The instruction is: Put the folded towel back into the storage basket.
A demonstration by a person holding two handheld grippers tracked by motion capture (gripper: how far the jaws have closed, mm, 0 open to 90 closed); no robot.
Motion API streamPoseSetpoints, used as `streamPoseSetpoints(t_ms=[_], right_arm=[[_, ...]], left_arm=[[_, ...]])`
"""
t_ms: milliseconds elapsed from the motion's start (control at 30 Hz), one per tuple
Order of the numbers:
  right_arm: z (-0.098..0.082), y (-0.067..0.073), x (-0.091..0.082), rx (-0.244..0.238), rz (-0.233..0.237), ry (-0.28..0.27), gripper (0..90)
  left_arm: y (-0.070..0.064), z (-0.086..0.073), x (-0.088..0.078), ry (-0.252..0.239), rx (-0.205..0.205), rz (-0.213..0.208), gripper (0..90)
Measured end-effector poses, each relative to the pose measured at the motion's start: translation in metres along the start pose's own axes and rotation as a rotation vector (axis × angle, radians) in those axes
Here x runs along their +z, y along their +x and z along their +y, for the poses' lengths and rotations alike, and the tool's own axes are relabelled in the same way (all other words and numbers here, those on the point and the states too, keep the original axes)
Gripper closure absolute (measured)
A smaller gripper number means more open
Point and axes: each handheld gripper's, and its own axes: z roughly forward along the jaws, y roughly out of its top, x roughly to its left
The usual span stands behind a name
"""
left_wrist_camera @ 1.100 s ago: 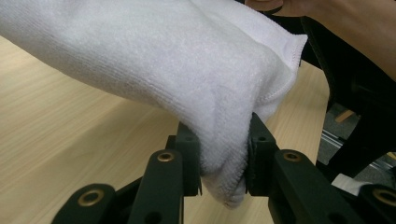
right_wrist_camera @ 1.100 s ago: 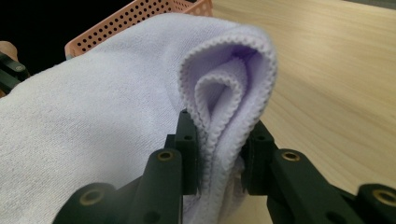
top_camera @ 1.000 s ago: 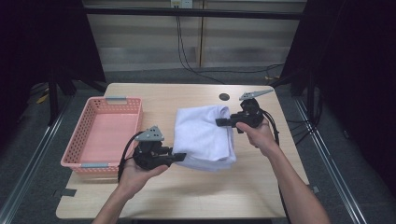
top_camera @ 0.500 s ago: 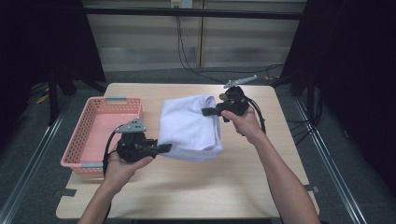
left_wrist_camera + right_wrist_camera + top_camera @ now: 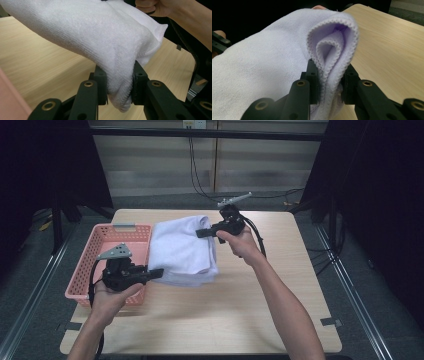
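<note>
A folded white towel [image 5: 181, 251] hangs between my two grippers above the wooden table [image 5: 260, 310], just right of the pink basket [image 5: 87, 267]. My left gripper [image 5: 159, 272] is shut on the towel's near corner; in the left gripper view the thick folded cloth [image 5: 100, 37] is squeezed between the jaws [image 5: 119, 86]. My right gripper [image 5: 201, 233] is shut on the far right edge of the towel; in the right gripper view the rolled, stitched hem [image 5: 332, 50] sits pinched between the jaws [image 5: 330, 85].
The pink slatted basket stands at the table's left side, under my left hand. A dark round mark lies near the table's far edge by the right gripper. Black cables [image 5: 200, 170] run over the floor behind the table.
Both hands have carried the towel to the left and slightly up, from the table's right half toward the basket. Both grips on the towel are unchanged.
</note>
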Motion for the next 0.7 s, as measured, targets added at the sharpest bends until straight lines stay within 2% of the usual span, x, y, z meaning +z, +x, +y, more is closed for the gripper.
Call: streamPoseSetpoints(t_ms=[133,467,700], right_arm=[[0.011,0.0,0.015,-0.004,0.013,0.01,73.1],[0.036,0.01,0.048,-0.023,0.046,0.039,73.1],[0.054,0.02,0.066,-0.034,0.058,0.042,73.1]], left_arm=[[0.009,-0.002,-0.01,-0.015,-0.021,0.021,72.0],[0.025,-0.011,-0.036,-0.051,-0.068,0.071,72.0],[0.033,-0.011,-0.058,-0.073,-0.078,0.104,72.1]])
